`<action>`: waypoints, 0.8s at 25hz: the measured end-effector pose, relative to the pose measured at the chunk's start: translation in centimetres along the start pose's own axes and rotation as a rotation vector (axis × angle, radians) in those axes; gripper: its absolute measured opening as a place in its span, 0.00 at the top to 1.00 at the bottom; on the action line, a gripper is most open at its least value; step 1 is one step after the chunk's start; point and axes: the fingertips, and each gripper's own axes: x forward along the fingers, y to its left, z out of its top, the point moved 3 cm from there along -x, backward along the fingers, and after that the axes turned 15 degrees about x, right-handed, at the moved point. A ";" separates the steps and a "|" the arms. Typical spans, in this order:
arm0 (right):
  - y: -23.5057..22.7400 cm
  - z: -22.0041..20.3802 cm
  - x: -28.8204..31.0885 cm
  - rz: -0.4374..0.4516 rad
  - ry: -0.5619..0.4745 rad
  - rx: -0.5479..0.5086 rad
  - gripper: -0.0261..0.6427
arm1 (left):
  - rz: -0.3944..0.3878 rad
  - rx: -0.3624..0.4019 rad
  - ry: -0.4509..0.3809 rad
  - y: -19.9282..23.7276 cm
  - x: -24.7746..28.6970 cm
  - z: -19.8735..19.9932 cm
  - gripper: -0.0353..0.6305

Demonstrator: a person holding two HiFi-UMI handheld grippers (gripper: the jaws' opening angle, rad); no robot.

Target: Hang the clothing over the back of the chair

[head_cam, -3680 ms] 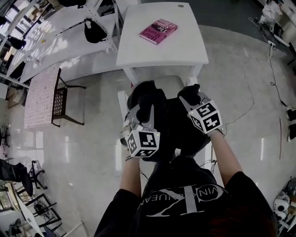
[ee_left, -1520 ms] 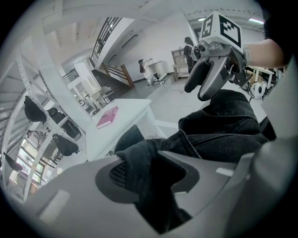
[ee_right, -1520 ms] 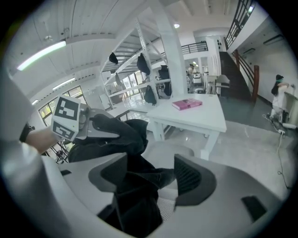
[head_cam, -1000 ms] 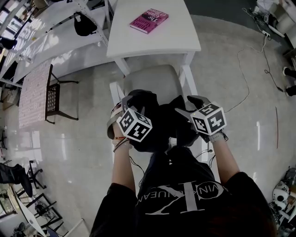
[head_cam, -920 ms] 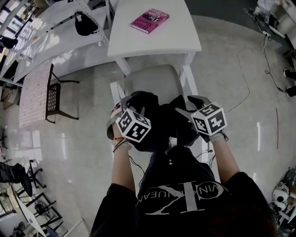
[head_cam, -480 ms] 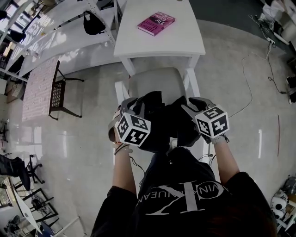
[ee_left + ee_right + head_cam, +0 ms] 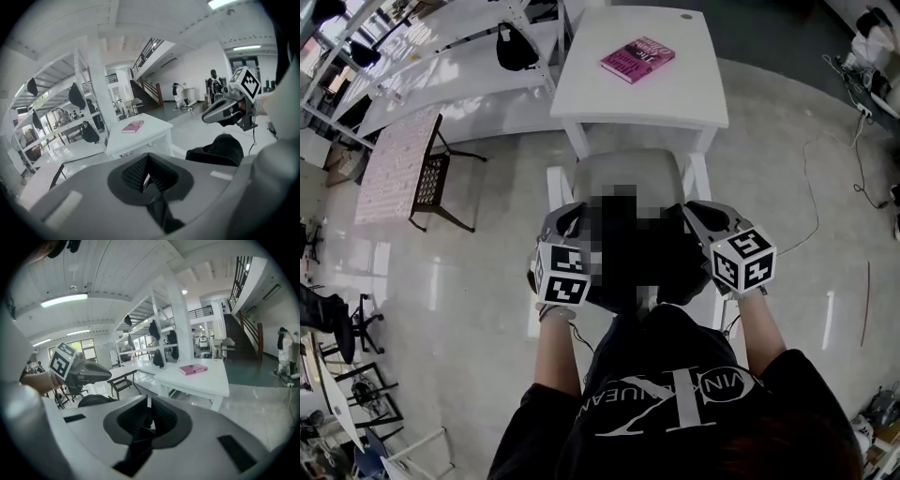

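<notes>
The black clothing point(image 7: 661, 258) hangs bunched between my two grippers above the white chair point(image 7: 628, 173); a mosaic patch covers part of it. My left gripper point(image 7: 567, 217) is shut on a fold of the black clothing point(image 7: 157, 206). My right gripper point(image 7: 694, 214) is shut on another fold of the black clothing point(image 7: 136, 446). In the left gripper view the right gripper point(image 7: 225, 107) is up at the right, above a lump of the cloth point(image 7: 220, 149). In the right gripper view the left gripper point(image 7: 86, 372) is at the left. The chair's back is hidden under the cloth.
A white table point(image 7: 675, 89) stands just beyond the chair with a pink book point(image 7: 636, 58) on it. White shelving point(image 7: 441, 56) with dark bags runs along the left. A small dark chair point(image 7: 431, 183) stands by a patterned table. Cables point(image 7: 811, 187) lie on the floor at right.
Both grippers have closed on the black clothing and risen with it. The left gripper has rolled, so its marker cube faces differently.
</notes>
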 end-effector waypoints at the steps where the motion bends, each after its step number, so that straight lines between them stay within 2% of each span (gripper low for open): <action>1: 0.1 0.2 -0.2 0.013 -0.015 -0.011 0.91 | 0.009 -0.024 -0.008 -0.1 -0.3 0.1 0.93; 10: 1.6 0.9 -0.8 0.119 -0.097 -0.092 0.91 | 0.096 -0.272 -0.117 -0.9 -3.0 0.3 0.93; 14: 1.7 0.9 -1.5 0.122 -0.138 -0.092 0.91 | 0.124 -0.295 -0.194 -1.3 -3.9 0.8 0.93; 20: 1.7 0.7 -3.2 0.081 -0.214 -0.040 0.91 | 0.168 -0.280 -0.265 -2.3 -5.7 0.4 0.93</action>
